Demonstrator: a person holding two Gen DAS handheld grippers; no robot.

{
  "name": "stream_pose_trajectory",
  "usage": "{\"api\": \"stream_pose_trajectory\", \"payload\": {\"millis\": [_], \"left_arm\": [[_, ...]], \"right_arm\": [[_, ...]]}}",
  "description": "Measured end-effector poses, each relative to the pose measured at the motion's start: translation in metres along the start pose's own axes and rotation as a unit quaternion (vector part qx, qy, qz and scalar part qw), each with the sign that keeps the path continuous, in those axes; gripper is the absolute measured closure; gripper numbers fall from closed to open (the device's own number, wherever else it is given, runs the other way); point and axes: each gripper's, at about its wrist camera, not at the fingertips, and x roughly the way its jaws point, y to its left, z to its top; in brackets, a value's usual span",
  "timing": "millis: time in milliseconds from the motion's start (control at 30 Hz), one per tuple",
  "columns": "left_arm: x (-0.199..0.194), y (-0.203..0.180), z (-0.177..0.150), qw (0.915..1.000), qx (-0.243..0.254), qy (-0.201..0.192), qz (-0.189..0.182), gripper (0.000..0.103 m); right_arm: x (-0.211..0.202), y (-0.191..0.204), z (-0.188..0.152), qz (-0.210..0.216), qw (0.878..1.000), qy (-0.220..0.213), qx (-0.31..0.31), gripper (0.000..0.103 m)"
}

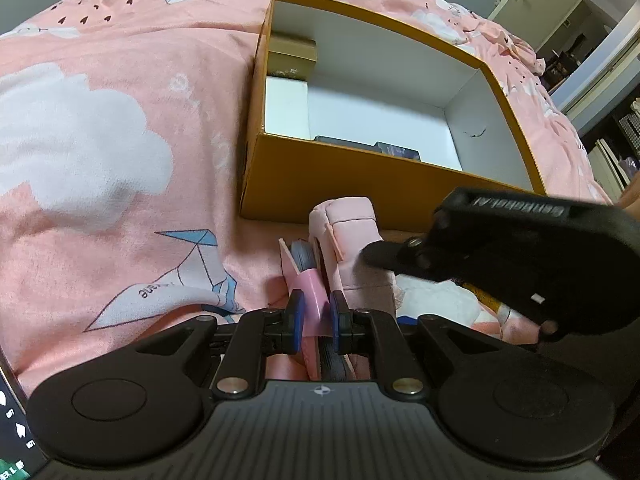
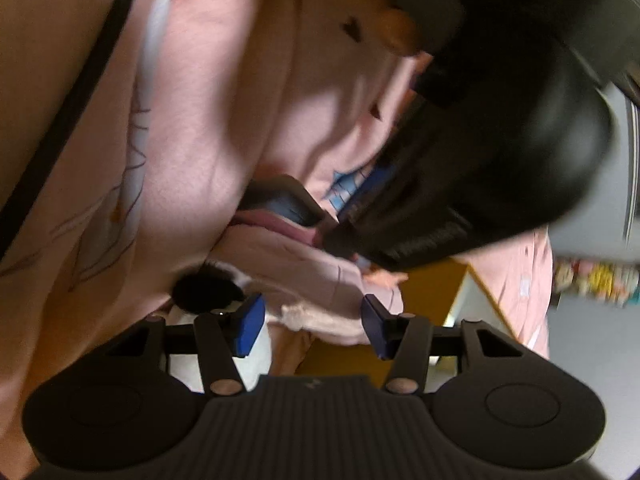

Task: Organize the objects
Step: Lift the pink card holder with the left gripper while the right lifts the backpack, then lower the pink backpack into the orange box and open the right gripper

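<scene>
An open orange box (image 1: 352, 184) with a white inside lies on the pink bedspread. A gold box (image 1: 292, 54), a white box (image 1: 286, 108) and a dark flat item (image 1: 368, 147) are inside it. My left gripper (image 1: 316, 314) is shut on a pink pouch (image 1: 348, 248) with a grey inner part, just in front of the box's near wall. My right gripper (image 2: 312, 320) is open around the pouch's soft pink fabric (image 2: 288, 264). It shows in the left wrist view (image 1: 532, 264) at the pouch's right side.
The pink bedspread (image 1: 120, 120) with white clouds and paper-crane prints covers the bed. A white and yellow item (image 1: 460, 300) lies under the right gripper. A doorway (image 1: 576, 36) is at the far right.
</scene>
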Motion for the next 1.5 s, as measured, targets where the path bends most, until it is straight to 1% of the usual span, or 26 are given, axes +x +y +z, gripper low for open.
{"api": "stream_pose_trajectory", "payload": {"millis": [100, 133, 167, 233, 300, 400, 567, 700, 800, 867, 900, 933, 1000, 1033, 1067, 1100, 1167, 1233, 1300, 1367, 1467, 1500], "left_arm": [[0.001, 0.002, 0.000, 1.0000, -0.005, 0.001, 0.000, 0.089], [0.001, 0.003, 0.000, 1.0000, -0.006, 0.002, 0.000, 0.089], [0.002, 0.004, 0.000, 1.0000, -0.007, 0.002, -0.001, 0.089], [0.002, 0.005, 0.000, 0.9999, -0.011, 0.004, -0.003, 0.089], [0.002, 0.006, 0.000, 0.9999, -0.012, 0.003, -0.003, 0.089], [0.001, 0.006, 0.001, 0.9999, -0.013, 0.003, -0.003, 0.089], [0.001, 0.007, 0.002, 0.9999, -0.015, 0.007, -0.003, 0.089], [0.001, 0.006, 0.004, 0.9999, -0.014, 0.010, -0.001, 0.088], [0.004, 0.005, 0.005, 0.9998, -0.015, 0.015, 0.001, 0.080], [0.007, 0.004, 0.006, 0.9997, -0.013, 0.021, 0.007, 0.078], [0.008, 0.002, 0.006, 0.9996, -0.011, 0.022, 0.011, 0.078], [0.010, 0.001, 0.007, 0.9996, -0.008, 0.022, 0.015, 0.077], [0.012, -0.001, 0.007, 0.9995, -0.003, 0.022, 0.022, 0.077], [0.014, -0.001, 0.008, 0.9995, -0.004, 0.023, 0.023, 0.077], [0.016, -0.001, 0.008, 0.9994, -0.004, 0.025, 0.024, 0.077], [0.018, 0.000, 0.008, 0.9993, -0.005, 0.028, 0.026, 0.077], [0.022, 0.001, 0.007, 0.9992, -0.009, 0.030, 0.024, 0.077], [0.020, 0.002, 0.005, 0.9995, -0.010, 0.024, 0.020, 0.078], [0.017, 0.001, 0.004, 0.9996, -0.007, 0.018, 0.019, 0.078], [0.011, -0.002, 0.003, 0.9997, 0.001, 0.011, 0.019, 0.079], [-0.004, -0.010, 0.002, 0.9997, 0.020, -0.008, 0.014, 0.079], [-0.009, -0.013, 0.002, 0.9995, 0.025, -0.014, 0.012, 0.079]], "right_arm": [[0.006, 0.001, 0.000, -0.007, 1.000, -0.005, -0.024, 0.047], [0.008, 0.001, 0.000, -0.008, 1.000, -0.006, -0.028, 0.049], [0.010, 0.001, -0.001, -0.012, 0.999, -0.005, -0.031, 0.056], [0.012, -0.002, -0.003, -0.014, 0.999, 0.001, -0.029, 0.059], [0.009, -0.008, -0.006, -0.010, 1.000, -0.002, -0.012, 0.065], [0.002, -0.016, -0.011, -0.010, 1.000, -0.001, 0.014, 0.070], [-0.013, -0.026, -0.021, -0.024, 0.997, -0.004, 0.067, 0.073], [-0.032, -0.038, -0.031, -0.038, 0.992, -0.009, 0.122, 0.074], [-0.047, -0.049, -0.040, -0.044, 0.984, -0.012, 0.174, 0.074], [-0.056, -0.058, -0.048, -0.042, 0.975, -0.011, 0.219, 0.074], [-0.060, -0.063, -0.053, -0.040, 0.968, -0.010, 0.246, 0.074], [-0.064, -0.069, -0.058, -0.037, 0.960, -0.012, 0.278, 0.074], [-0.072, -0.082, -0.072, -0.028, 0.938, -0.016, 0.346, 0.074], [-0.076, -0.087, -0.080, -0.022, 0.924, -0.018, 0.382, 0.074], [-0.083, -0.076, -0.082, -0.017, 0.909, -0.023, 0.417, 0.074], [-0.099, -0.057, -0.082, -0.014, 0.893, -0.027, 0.449, 0.075], [-0.109, -0.058, -0.091, -0.006, 0.859, -0.038, 0.510, 0.075], [-0.119, -0.061, -0.104, 0.001, 0.824, -0.052, 0.564, 0.075], [-0.124, -0.062, -0.115, 0.004, 0.792, -0.065, 0.608, 0.076], [-0.117, -0.033, -0.129, 0.006, 0.757, -0.080, 0.649, 0.076], [-0.110, -0.041, -0.144, 0.011, 0.700, -0.103, 0.707, 0.076], [-0.113, -0.041, -0.151, 0.014, 0.677, -0.112, 0.727, 0.076]]}}
